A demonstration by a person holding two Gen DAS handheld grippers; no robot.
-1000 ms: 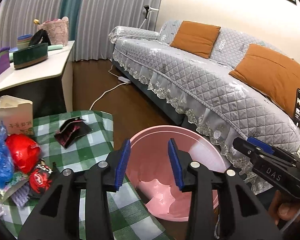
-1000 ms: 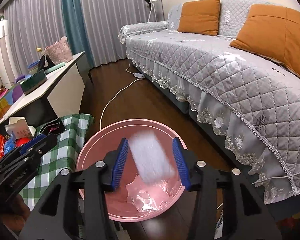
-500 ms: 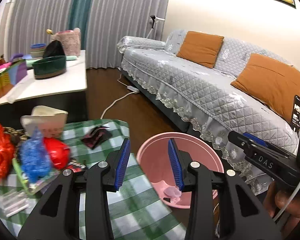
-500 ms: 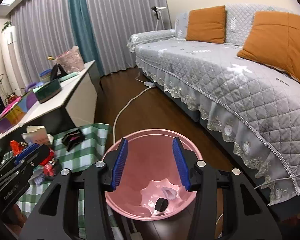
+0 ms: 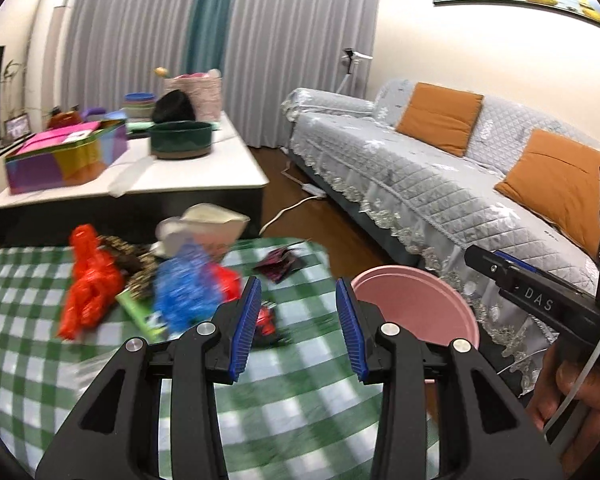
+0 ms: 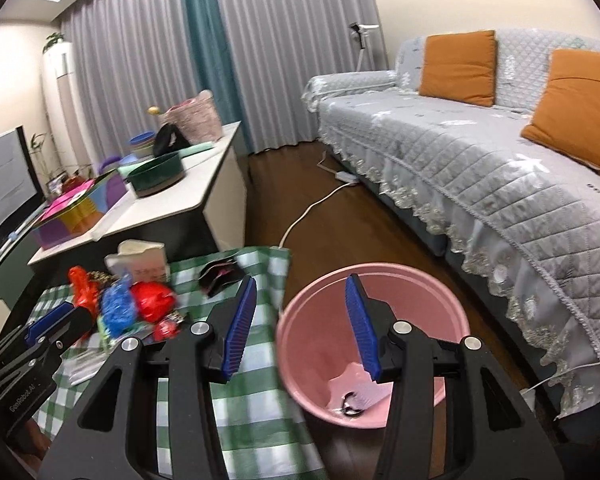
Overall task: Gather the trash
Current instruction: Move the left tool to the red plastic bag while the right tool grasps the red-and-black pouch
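Observation:
A pink bin (image 6: 374, 344) stands on the floor beside the green checked table (image 5: 300, 408); it also shows in the left wrist view (image 5: 414, 308). Scraps (image 6: 354, 398) lie at its bottom. On the table lie an orange-red bag (image 5: 90, 284), a blue bag (image 5: 186, 292), a red bag (image 6: 152, 306), a dark wrapper (image 5: 280, 266) and a white carton (image 5: 210, 226). My left gripper (image 5: 298, 324) is open and empty above the table. My right gripper (image 6: 302, 326) is open and empty above the bin's left rim.
A grey sofa (image 6: 480, 164) with orange cushions (image 6: 458, 66) runs along the right. A white side table (image 5: 140, 176) behind holds a green bowl (image 5: 180, 140) and a colourful box (image 5: 64, 156). A white cable (image 6: 312, 212) lies on the wood floor.
The white piece held over the bin by my right gripper dropped in. Both grippers then swung left and up, away from the bin toward the table.

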